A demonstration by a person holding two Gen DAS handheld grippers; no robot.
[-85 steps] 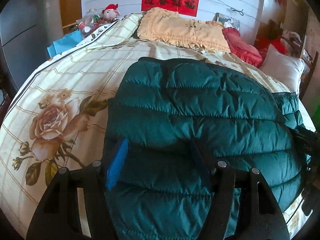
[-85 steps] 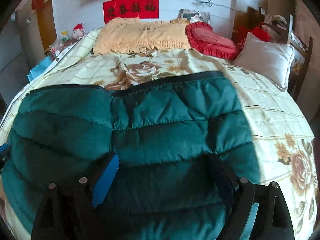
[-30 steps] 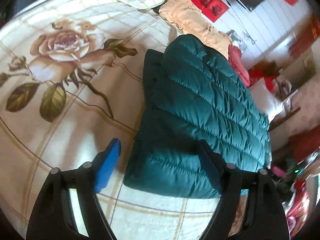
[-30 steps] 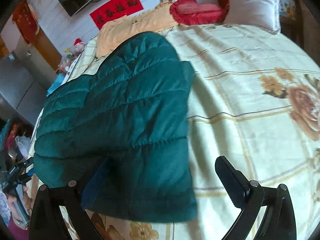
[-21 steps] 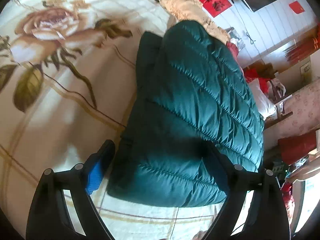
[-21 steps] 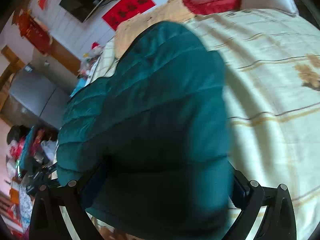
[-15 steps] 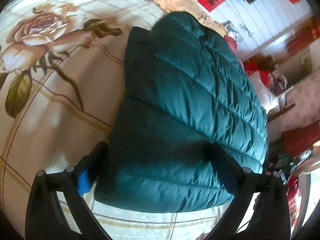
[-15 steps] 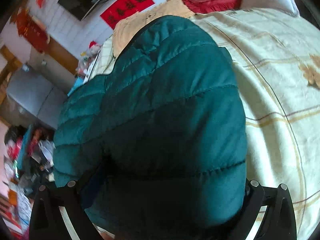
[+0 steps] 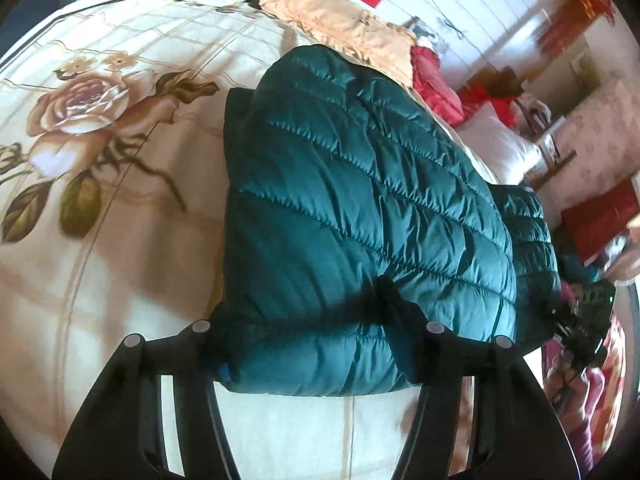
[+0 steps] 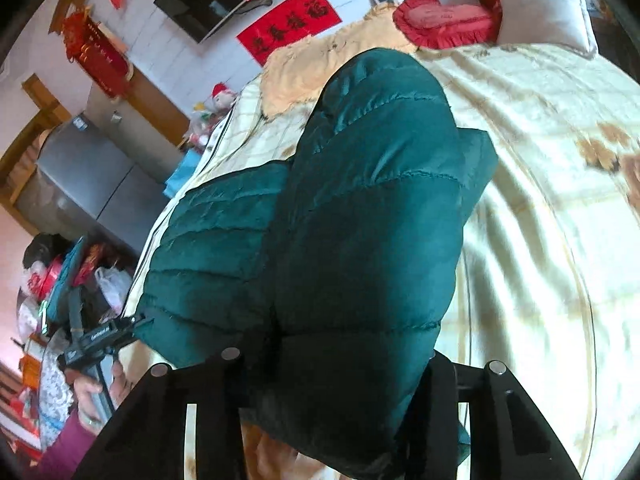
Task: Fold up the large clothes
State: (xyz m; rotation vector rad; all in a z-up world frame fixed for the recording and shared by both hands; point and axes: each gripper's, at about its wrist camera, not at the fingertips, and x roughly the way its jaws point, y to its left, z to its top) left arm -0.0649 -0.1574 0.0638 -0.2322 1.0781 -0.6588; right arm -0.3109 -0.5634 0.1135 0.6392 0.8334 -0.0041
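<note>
A dark green quilted down jacket (image 9: 360,208) lies folded on the floral bed sheet (image 9: 80,208). My left gripper (image 9: 304,332) straddles its near left corner, and the padding bulges between the fingers. The jacket also fills the right wrist view (image 10: 360,240). My right gripper (image 10: 336,364) grips its near right end, which bunches and lifts between the fingers. The fingertips of both grippers are buried in fabric. The left gripper's body shows at the lower left of the right wrist view (image 10: 100,340), at the jacket's other end.
A peach pillow cover (image 9: 340,24), a red cushion (image 10: 444,20) and a white pillow (image 10: 548,12) lie at the bed's head. A grey cabinet (image 10: 88,184) and cluttered bags (image 10: 60,272) stand beside the bed. Bare sheet (image 10: 560,220) spreads on the right.
Both grippers moved from the jacket's near edge out to its two ends, pushed in around the padding, and closed on it. The jacket's ends now bunch and lift.
</note>
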